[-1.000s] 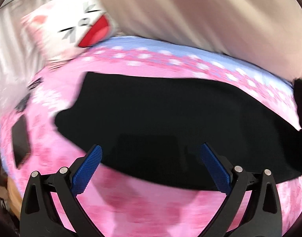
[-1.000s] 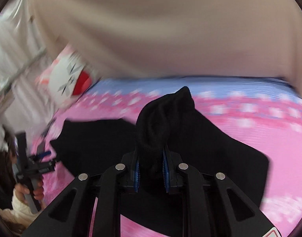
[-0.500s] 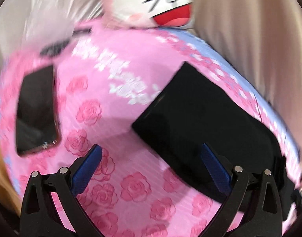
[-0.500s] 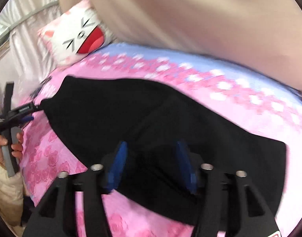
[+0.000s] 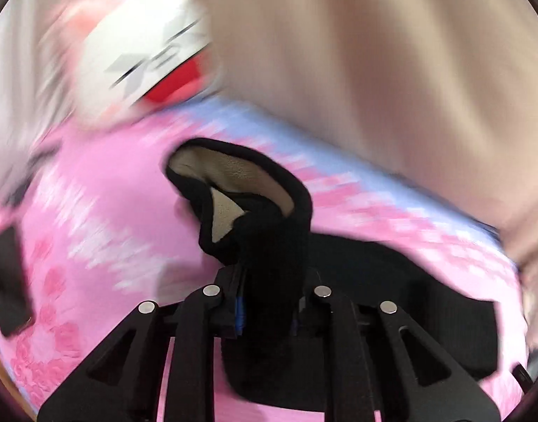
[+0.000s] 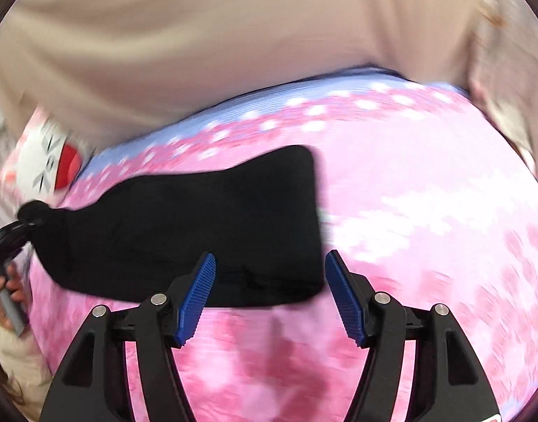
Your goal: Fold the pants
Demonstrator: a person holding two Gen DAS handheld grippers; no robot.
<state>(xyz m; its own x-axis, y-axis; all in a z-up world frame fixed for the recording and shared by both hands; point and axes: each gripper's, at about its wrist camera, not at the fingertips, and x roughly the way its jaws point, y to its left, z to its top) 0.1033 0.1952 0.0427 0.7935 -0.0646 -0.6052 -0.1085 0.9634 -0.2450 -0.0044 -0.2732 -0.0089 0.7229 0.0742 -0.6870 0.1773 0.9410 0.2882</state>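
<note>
Black pants (image 6: pixel 198 225) with a beige fleece lining lie folded on a pink flowered bed cover (image 6: pixel 427 211). In the left wrist view my left gripper (image 5: pixel 269 313) is shut on one end of the pants (image 5: pixel 269 246), which bunches up above the jaws and shows its lining. The same gripper (image 6: pixel 8 239) appears at the far left of the right wrist view, held by a hand, with the pinched end lifted. My right gripper (image 6: pixel 270 299) stands open just in front of the near right edge of the pants, with nothing between its blue pads (image 6: pixel 195 302).
A white cartoon pillow (image 5: pixel 146 56) with a red mouth lies at the bed's head. A dark phone (image 5: pixel 8 281) rests on the cover to the left. A beige curtain (image 6: pixel 233 35) hangs behind the bed. Bare pink cover lies to the right of the pants.
My left gripper went from wide open to shut on the pants' end and lifted it. My right gripper let go of its bunch of fabric, opened and moved to the right.
</note>
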